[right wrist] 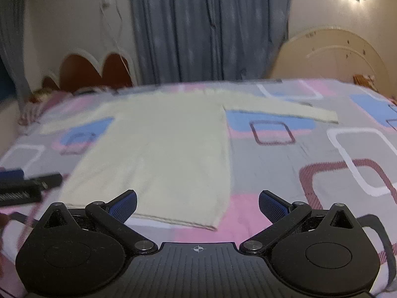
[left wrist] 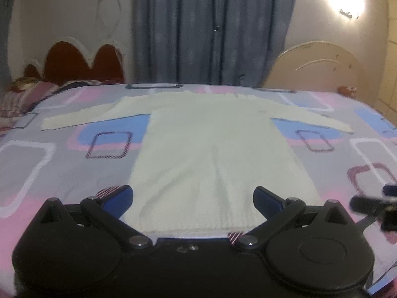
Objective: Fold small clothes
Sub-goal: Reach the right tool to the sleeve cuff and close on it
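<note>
A cream knitted sweater lies flat on the bed, hem toward me, both sleeves spread out to the sides. My left gripper is open above the hem, its blue pads apart with only the fabric below them. In the right wrist view the same sweater lies left of centre, and my right gripper is open over the hem's right corner. Each gripper shows at the edge of the other's view: the right gripper and the left gripper. Nothing is held.
The bed has a grey, pink and blue sheet with rectangle patterns. A red scalloped headboard and pillows stand at the far left, blue curtains behind, a cream curved board at the far right.
</note>
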`<state>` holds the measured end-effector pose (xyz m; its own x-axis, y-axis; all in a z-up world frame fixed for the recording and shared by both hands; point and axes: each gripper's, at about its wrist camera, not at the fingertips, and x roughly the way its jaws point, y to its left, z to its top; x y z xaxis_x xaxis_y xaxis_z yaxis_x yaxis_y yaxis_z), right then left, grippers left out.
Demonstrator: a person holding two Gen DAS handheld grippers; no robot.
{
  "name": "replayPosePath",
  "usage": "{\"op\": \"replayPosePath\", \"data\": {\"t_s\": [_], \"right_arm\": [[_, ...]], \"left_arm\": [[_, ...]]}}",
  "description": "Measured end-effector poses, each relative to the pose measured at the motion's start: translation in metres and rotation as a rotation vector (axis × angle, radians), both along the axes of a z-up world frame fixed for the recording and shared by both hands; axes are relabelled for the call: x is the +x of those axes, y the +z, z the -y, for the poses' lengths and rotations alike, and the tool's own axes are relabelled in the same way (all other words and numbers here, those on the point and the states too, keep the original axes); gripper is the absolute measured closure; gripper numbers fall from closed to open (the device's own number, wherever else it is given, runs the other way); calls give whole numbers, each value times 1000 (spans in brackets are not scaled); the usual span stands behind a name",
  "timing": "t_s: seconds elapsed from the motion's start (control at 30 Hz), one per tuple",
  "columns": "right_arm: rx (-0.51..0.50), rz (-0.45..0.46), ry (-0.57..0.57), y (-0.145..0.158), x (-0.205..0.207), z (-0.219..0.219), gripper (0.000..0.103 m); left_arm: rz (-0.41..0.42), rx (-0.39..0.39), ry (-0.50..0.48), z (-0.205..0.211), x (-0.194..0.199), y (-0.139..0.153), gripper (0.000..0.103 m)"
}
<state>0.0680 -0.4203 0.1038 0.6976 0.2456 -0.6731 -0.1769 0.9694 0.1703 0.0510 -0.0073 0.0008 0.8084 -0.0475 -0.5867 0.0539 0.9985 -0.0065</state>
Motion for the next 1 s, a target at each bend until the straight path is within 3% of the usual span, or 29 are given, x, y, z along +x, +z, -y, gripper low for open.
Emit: {"op": "replayPosePath", "data": {"t_s": [0.13, 0.23, 0.37, 0.5, 0.63, 0.73, 0.77, 0.83, 1.0], "right_arm": [[-2, 23, -43, 0, 15, 13, 0], [-22, 63, -114, 4, 32, 25, 0], [37, 68, -189, 2, 71, 55, 0], [54, 68, -254, -6, 116, 82, 0], [32, 60, -317, -21, 162, 110, 1], [11, 71, -355, -34, 201, 132, 1], [20, 72, -366, -39, 213, 139, 15], [36, 57, -395, -49, 237, 154, 30], [95, 64, -500, -77, 287, 194, 35]], "left_arm": [[62, 40, 48, 7, 20, 4, 0], [67, 32, 31, 11, 41, 4, 0], [60, -3, -29, 12, 71, 2, 0], [52, 8, -28, 9, 112, -5, 0], [42, 27, -36, 7, 161, -18, 16], [44, 59, 11, 7, 193, -26, 10], [48, 60, 23, 7, 204, -27, 9], [51, 57, 37, 4, 222, -32, 7], [20, 63, 82, -5, 265, -47, 6]]}}
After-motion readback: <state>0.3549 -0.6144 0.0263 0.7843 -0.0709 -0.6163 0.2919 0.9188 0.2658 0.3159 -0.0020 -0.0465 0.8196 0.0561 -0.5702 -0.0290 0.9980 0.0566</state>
